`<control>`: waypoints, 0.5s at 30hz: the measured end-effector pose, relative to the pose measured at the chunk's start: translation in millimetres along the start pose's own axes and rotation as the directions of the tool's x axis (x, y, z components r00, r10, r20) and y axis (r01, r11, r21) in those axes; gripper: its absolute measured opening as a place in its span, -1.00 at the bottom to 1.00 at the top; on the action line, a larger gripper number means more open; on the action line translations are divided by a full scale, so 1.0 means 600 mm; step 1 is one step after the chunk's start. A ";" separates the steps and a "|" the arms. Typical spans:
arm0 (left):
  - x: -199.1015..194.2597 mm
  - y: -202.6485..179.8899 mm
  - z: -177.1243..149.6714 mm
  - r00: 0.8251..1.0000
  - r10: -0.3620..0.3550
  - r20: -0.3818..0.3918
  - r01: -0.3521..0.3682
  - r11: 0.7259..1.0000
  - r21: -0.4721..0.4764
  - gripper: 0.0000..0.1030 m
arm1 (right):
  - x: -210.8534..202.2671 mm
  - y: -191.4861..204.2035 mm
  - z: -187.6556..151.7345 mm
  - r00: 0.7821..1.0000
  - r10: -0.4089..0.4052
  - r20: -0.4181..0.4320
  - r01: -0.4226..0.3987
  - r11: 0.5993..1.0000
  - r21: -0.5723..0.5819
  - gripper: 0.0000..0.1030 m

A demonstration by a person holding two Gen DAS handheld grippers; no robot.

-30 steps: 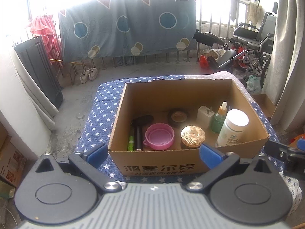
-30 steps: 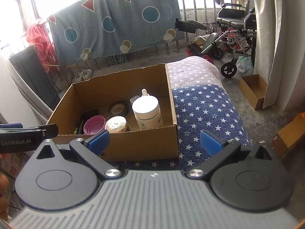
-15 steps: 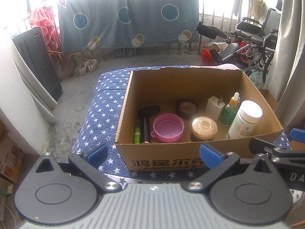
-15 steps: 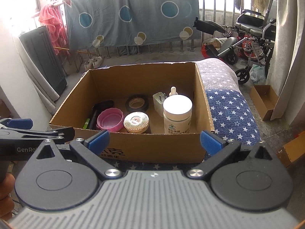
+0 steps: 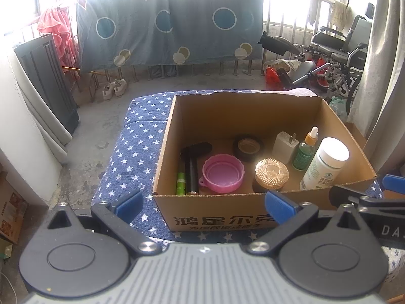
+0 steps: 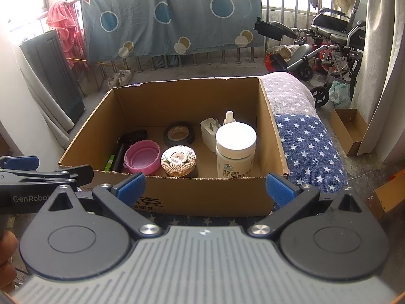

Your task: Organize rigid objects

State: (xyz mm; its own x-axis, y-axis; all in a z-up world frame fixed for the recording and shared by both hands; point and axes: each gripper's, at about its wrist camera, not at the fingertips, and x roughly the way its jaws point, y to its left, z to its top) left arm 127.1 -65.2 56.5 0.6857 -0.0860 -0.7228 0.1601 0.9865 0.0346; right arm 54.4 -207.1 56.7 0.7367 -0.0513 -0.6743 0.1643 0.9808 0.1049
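An open cardboard box [image 5: 253, 112] [image 6: 187, 197] stands on a blue star-patterned cushion [image 5: 136, 147]. Inside are a pink lid [image 5: 222, 172] [image 6: 143, 156], a gold-topped jar [image 5: 271, 174] [image 6: 178, 160], a tape roll [image 5: 248, 145] [image 6: 178, 133], a white charger [image 5: 284, 143], a green dropper bottle [image 5: 305, 149], a white bottle [image 5: 325, 166] [image 6: 235, 149], a black tool [image 5: 192, 167] and a green tube [image 5: 180, 183]. My left gripper [image 5: 203, 206] and right gripper [image 6: 205, 186] are both open and empty, in front of the box's near wall.
A wheelchair [image 6: 331, 48] and clutter stand at the back right. A blue sheet [image 5: 167, 25] hangs on the railing behind. A dark panel [image 5: 48, 81] leans at the left. A small cardboard box [image 6: 348, 129] sits on the floor to the right.
Both grippers have shifted so the box sits more centred in each view, and moved slightly nearer. Both stay open and empty. The box contents have not moved.
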 end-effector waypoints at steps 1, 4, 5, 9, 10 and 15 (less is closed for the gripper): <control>0.000 0.000 -0.001 1.000 0.000 0.001 0.000 1.000 0.000 0.99 | 0.000 0.000 0.000 1.000 0.000 0.000 0.000 1.000 0.001 0.97; 0.000 0.000 -0.001 1.000 0.000 0.001 0.000 1.000 0.001 0.99 | 0.000 0.001 -0.001 1.000 -0.001 0.002 0.001 1.000 0.002 0.97; 0.000 0.000 -0.001 1.000 0.000 0.001 0.000 1.000 0.000 0.99 | 0.000 0.000 -0.001 1.000 0.000 0.002 0.000 1.000 0.003 0.97; -0.001 -0.001 -0.001 1.000 0.001 0.001 -0.001 1.000 0.000 0.99 | -0.002 0.001 -0.003 1.000 0.004 -0.001 -0.004 1.000 0.009 0.97; 0.000 0.000 -0.001 1.000 0.000 0.001 0.000 1.000 0.000 0.99 | -0.001 0.000 -0.003 1.000 0.003 -0.001 -0.003 1.000 0.010 0.97; -0.005 -0.001 -0.002 1.000 0.001 0.008 -0.001 1.000 0.002 0.99 | -0.003 -0.001 -0.001 1.000 0.000 0.002 0.000 1.000 0.010 0.97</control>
State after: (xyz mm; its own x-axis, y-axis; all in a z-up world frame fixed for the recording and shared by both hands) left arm 124.2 -65.7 57.9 0.6918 -0.0864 -0.7169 0.1612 0.9862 0.0367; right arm 52.7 -207.6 57.3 0.7383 -0.0515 -0.6725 0.1709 0.9788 0.1127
